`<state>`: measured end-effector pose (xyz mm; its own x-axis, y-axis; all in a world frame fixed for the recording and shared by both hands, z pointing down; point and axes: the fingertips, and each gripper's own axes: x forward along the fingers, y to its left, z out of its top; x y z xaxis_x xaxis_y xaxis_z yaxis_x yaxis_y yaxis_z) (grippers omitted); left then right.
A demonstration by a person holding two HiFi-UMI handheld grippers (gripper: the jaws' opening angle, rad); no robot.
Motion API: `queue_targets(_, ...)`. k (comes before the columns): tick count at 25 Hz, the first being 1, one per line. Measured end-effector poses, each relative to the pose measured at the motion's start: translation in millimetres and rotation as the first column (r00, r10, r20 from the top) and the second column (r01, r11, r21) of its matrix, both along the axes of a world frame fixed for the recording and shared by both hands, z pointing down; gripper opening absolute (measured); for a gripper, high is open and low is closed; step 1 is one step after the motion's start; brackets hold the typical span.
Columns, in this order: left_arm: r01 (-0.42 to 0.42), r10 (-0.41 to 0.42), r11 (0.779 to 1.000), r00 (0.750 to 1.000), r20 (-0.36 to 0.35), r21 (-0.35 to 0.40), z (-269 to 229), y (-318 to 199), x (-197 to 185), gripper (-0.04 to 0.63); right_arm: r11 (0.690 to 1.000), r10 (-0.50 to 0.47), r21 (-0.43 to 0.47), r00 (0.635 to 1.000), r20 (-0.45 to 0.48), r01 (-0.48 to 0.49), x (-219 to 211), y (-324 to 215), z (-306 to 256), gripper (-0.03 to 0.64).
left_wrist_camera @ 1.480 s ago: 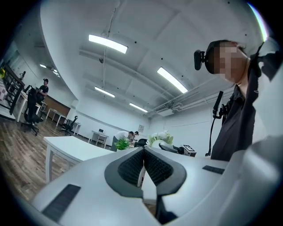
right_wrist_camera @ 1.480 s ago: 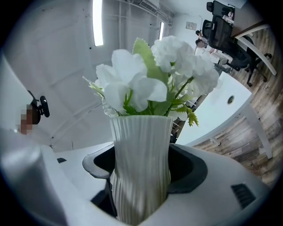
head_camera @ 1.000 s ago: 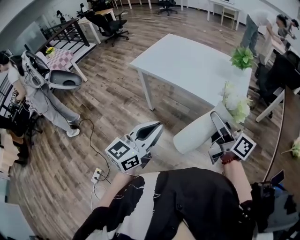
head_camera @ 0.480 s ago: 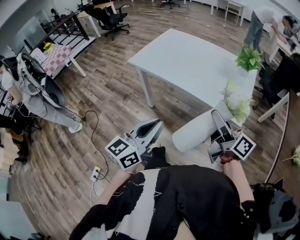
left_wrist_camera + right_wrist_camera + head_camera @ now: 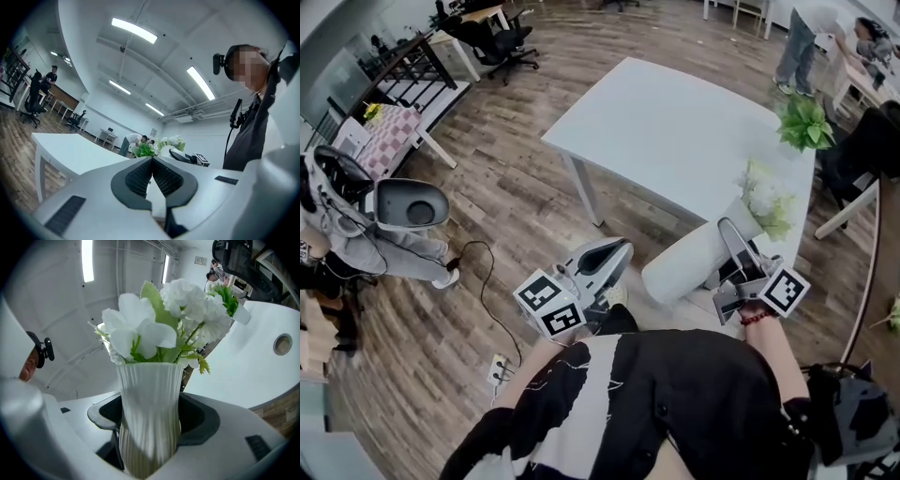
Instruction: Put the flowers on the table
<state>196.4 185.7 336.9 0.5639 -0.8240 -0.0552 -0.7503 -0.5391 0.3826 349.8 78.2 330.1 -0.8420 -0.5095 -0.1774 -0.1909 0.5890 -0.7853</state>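
Our left gripper point(image 5: 152, 161) hangs low in front of us with its jaws clenched on nothing, so it takes no part in the carry. To its right the ribbed white vase point(image 5: 149, 390) sits deep between the jaws of the right gripper point(image 5: 152, 420), which grasp it around the lower body. It leans forward, away from us, rather than standing upright. The flowers point(image 5: 764, 199) stick out of its mouth just at the near edge of the white bench point(image 5: 666, 122), in the air and not yet set down. We see the main risk in that lean. The grip is low and the blooms are heavy at the top, so the smooth vase may pivot or slide in the jaws. If we lower it without first righting it, it may land on its edge and tip over. The green plant point(image 5: 806, 122) near the bench's right end is close enough to be knocked if we swing wide. Compared with a second ago, the bench has come nearer and fills more of the head view. Both grippers hold as they did.
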Motion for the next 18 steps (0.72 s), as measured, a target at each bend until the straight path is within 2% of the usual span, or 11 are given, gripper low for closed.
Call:
queue_targets(8,-0.073,0.073,0.997,0.997,0.039,0.003,-6,-74,-67,0.015,0.998,0.059,-0.033,0.998,0.011,-0.059,-66,-66,-9,0.338)
queue_targets(18,-0.186,0.182,0.982,0.976,0.115,0.024,-17,-151,-125,0.015,0.993,0.117,-0.025,0.993,-0.002,-0.117,-130,-134,-18,0.338)
